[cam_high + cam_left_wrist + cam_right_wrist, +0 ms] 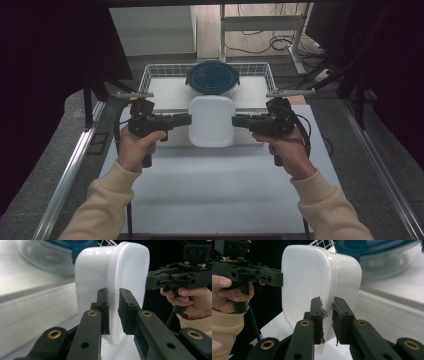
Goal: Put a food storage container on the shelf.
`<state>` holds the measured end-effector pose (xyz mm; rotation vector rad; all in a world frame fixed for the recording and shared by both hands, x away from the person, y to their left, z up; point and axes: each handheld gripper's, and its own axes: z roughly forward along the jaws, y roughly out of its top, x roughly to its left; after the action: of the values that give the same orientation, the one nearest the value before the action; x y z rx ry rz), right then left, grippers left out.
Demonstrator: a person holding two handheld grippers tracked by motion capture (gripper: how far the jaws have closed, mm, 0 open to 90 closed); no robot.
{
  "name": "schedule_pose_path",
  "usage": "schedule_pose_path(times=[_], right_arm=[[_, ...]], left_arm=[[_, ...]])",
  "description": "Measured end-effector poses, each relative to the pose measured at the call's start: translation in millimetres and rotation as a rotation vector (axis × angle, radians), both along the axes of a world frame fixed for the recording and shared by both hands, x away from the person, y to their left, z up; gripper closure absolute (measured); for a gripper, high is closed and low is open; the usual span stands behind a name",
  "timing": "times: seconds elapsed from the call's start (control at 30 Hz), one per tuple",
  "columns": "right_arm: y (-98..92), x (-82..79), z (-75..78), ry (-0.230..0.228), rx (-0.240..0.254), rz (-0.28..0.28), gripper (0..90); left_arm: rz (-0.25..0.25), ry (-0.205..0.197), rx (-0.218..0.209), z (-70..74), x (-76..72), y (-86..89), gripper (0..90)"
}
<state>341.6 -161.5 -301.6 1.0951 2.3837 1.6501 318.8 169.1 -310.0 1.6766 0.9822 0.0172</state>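
Observation:
A white rounded-square plastic container (211,121) hangs above the table, held from both sides. My left gripper (188,119) is shut on the rim of its left edge; in the left gripper view the jaws pinch that thin rim (114,312), my left gripper (114,313) being clamped around it. My right gripper (235,120) is shut on the opposite rim, and the right gripper view has the container (312,280) pinched between the pads of my right gripper (327,322). A round clear bowl with a dark blue lid (213,77) sits behind it in a wire basket (155,70).
The white wire basket stands at the table's far side on a raised tray. The white tabletop (215,185) stretches toward the person. Metal frame rails (70,170) run along both sides, with cables and a stand on the floor beyond.

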Motion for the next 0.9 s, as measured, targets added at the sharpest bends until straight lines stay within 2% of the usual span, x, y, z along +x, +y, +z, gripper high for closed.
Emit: schedule_pose_path(times=[0.33,0.57,0.9], right_arm=[[3.3,11.7,28.5,-0.029,-0.005,-0.002,77.9],[5.4,21.1,43.3,-0.033,0.003,0.008,78.1],[11.9,31.3,61.4,-0.046,-0.008,0.014,78.0]], left_arm=[[0.008,-0.027,0.002,26.4,12.2,2.7,79.9],[0.01,-0.024,-0.022,38.7,21.4,7.1,79.9],[0.024,-0.035,-0.02,55.6,32.5,12.2,79.7]])
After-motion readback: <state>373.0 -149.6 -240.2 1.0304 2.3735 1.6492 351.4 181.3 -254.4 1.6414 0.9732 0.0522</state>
